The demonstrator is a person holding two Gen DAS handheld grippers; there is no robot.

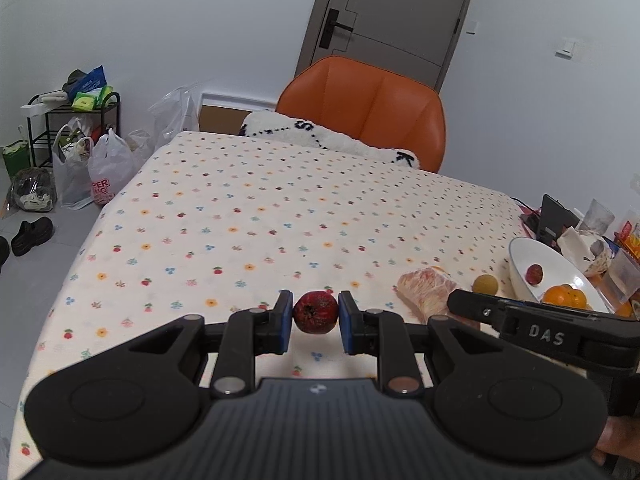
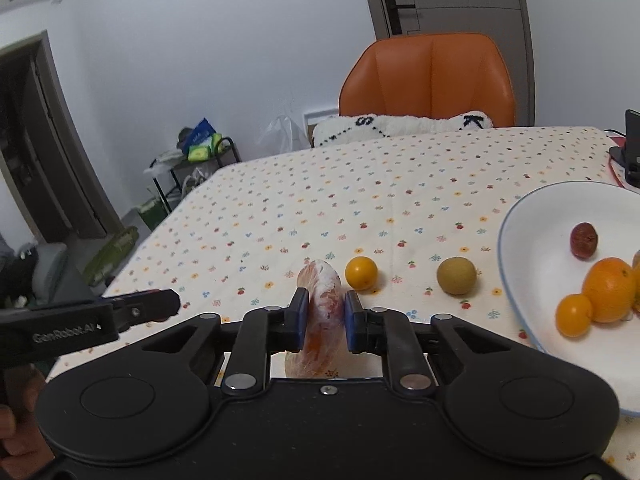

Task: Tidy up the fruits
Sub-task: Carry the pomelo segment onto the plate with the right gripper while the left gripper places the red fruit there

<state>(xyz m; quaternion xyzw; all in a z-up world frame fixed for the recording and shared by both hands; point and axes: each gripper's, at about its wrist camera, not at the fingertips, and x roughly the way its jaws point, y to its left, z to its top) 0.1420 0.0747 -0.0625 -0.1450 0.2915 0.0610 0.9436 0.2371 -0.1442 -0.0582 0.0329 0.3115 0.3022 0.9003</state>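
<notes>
— While the left claw hangs just above the bench, what sits between its blue pads?

— A dark red, round fruit with a rough skin, perhaps a small pomegranate. Both pads press its sides, so the claw is clenched on it, near the front edge of the flowered cloth.

— And the right claw?

— It grips a peeled citrus segment wrapped in clear film, pink and white, standing on edge between the pads. In the left wrist view the same wrapped piece lies just right of the red fruit, with the right tool's black finger reaching across it.

— Where are the other fruits?

— A small orange fruit lies on the cloth just beyond the wrapped segment, and a brownish-green round fruit rests further right, near the white bowl but apart from its rim. Inside the bowl lie a small dark red fruit, a large orange and a smaller orange fruit touching it.

— Anything behind the bench?

— An orange chair with a white fluffy cushion stands at the far side, before a grey door. Plastic bags and a black rack stand on the floor to the left.
</notes>
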